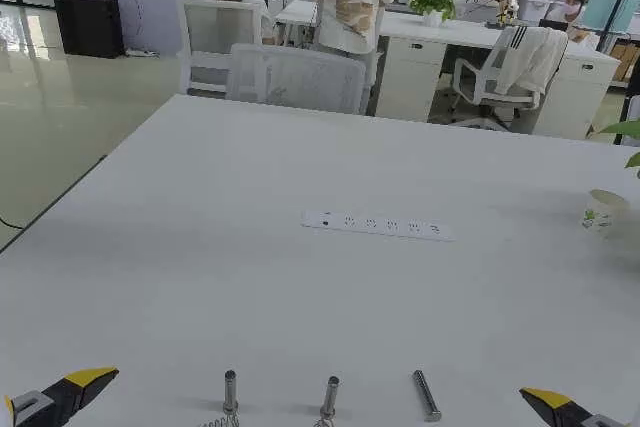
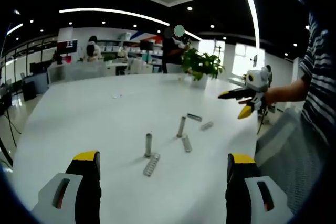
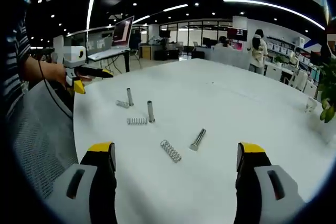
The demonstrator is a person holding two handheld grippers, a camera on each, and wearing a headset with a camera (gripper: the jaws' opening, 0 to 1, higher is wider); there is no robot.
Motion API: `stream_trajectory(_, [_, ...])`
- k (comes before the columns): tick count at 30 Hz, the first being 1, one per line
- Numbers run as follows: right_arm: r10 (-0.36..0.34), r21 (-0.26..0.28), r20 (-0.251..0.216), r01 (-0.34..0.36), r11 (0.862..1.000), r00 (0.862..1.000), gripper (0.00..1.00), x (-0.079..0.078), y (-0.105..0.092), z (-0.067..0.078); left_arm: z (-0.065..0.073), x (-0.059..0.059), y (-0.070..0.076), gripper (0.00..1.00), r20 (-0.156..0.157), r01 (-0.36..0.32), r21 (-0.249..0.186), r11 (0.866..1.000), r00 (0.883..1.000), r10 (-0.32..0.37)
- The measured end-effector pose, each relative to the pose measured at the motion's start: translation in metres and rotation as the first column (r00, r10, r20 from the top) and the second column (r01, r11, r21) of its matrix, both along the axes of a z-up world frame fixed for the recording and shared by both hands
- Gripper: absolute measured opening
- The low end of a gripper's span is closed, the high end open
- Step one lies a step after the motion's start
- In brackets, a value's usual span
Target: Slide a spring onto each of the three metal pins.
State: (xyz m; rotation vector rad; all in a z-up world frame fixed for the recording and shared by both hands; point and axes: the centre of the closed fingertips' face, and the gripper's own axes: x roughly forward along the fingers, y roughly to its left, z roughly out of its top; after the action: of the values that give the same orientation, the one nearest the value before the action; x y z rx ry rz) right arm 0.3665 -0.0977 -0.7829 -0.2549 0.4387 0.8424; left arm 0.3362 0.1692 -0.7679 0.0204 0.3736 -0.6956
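Note:
Three metal pins sit near the table's front edge. Two stand upright (image 1: 230,392) (image 1: 329,397) and the third pin (image 1: 426,394) lies flat on the right. A spring lies beside each one: the nearest spring (image 2: 151,164) by the left upright pin (image 2: 148,145), another spring (image 2: 186,143) by the middle pin (image 2: 181,127), and a third spring (image 3: 170,150) next to the lying pin (image 3: 197,139). My left gripper (image 2: 163,169) is open and holds nothing, to the left of the pins (image 1: 85,387). My right gripper (image 3: 177,163) is open too, to their right (image 1: 545,402).
A white power strip (image 1: 377,225) lies mid-table. A small potted plant (image 1: 603,211) stands at the right edge. Office chairs (image 1: 295,77), desks and several people are beyond the far edge. The table top (image 1: 250,277) between pins and strip is bare.

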Motion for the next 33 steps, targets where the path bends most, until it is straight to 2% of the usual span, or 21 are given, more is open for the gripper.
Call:
stream_trajectory(6, [0.004, -0.001, -0.004, -0.004, 1.0, 1.0, 0.94, -0.0001, 0.0001, -0.0017, 0.0009, 0.0005, 0.0002, 0.98, 0.003, -0.002, -0.007, 1.0, 1.0, 0.002])
stream_trajectory(14, [0.003, -0.013, -0.017, -0.003, 1.0, 1.0, 0.93, -0.0017, 0.001, -0.0078, -0.0041, -0.0013, 0.0013, 0.98, -0.008, -0.003, -0.009, 1.0, 1.0, 0.003])
stream_trajectory(33, [-0.001, -0.01, -0.022, 0.001, 1.0, 1.0, 0.92, -0.0011, 0.0015, -0.009, -0.005, -0.0032, 0.0025, 0.98, -0.013, 0.001, -0.012, 1.0, 1.0, -0.001])
